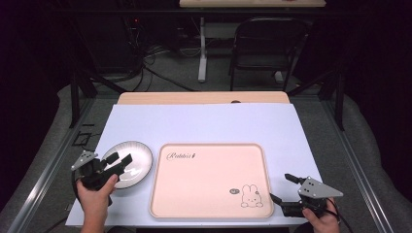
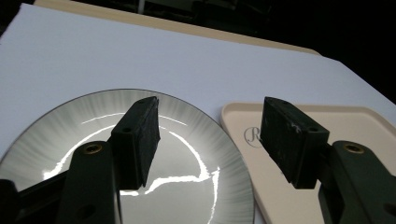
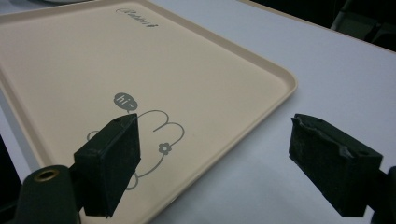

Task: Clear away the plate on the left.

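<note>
A shiny grey plate [image 1: 138, 158] lies at the near left of the white table, just left of a beige tray [image 1: 204, 189] with a rabbit drawing [image 1: 251, 196]. My left gripper [image 1: 119, 158] is open and hovers over the plate [image 2: 205, 186], one jaw above the plate and the other towards the tray [image 2: 280, 196]. My right gripper [image 1: 284, 188] is open at the tray's near right corner, empty. One of its jaws stands over the tray [image 3: 70, 65] near the rabbit [image 3: 159, 135], the other over the bare table.
The white table cover [image 1: 204, 124] stretches bare beyond the tray, with a wooden table edge [image 1: 201, 97] at the back. A black folding chair [image 1: 265, 43] and a table leg [image 1: 202, 48] stand on the floor behind. Dark frame posts flank both sides.
</note>
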The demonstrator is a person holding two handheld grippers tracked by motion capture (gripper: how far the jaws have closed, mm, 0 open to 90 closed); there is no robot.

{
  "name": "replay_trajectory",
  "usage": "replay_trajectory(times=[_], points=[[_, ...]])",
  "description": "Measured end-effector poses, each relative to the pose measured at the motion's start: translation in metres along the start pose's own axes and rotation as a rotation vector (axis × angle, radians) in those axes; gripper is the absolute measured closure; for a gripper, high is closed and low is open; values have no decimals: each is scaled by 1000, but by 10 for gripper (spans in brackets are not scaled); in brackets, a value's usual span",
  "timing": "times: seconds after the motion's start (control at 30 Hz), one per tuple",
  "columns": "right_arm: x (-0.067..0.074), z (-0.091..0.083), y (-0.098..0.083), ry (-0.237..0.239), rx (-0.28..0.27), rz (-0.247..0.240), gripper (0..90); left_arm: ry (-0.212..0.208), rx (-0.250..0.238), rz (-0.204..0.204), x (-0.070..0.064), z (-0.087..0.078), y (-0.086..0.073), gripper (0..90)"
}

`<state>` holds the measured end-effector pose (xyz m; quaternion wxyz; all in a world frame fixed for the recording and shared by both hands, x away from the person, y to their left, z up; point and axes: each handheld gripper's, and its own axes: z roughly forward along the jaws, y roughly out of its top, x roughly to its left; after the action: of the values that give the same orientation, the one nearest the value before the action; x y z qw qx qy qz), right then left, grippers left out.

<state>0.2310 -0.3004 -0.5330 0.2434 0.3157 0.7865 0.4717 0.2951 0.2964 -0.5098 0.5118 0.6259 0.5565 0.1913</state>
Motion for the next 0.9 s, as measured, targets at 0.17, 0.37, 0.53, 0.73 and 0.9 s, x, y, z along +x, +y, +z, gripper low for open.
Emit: replay_trajectory(times=[0.17, 0.37, 0.53, 0.73, 0.9], points=[[0, 0, 0, 0, -1, 1, 159, 33, -7, -39, 15, -10, 2, 376], [0, 0, 0, 1, 1, 2, 159, 101, -2, -35, 29, -20, 3, 382], [0, 0, 0, 2, 2, 2, 159, 152, 2, -65, 46, -28, 0, 384], [0, 0, 0, 2, 1, 1, 159, 160, -17, -81, 56, -31, -3, 395], [0, 0, 0, 2, 3, 0, 159, 163, -24, -96, 62, -31, -5, 390]])
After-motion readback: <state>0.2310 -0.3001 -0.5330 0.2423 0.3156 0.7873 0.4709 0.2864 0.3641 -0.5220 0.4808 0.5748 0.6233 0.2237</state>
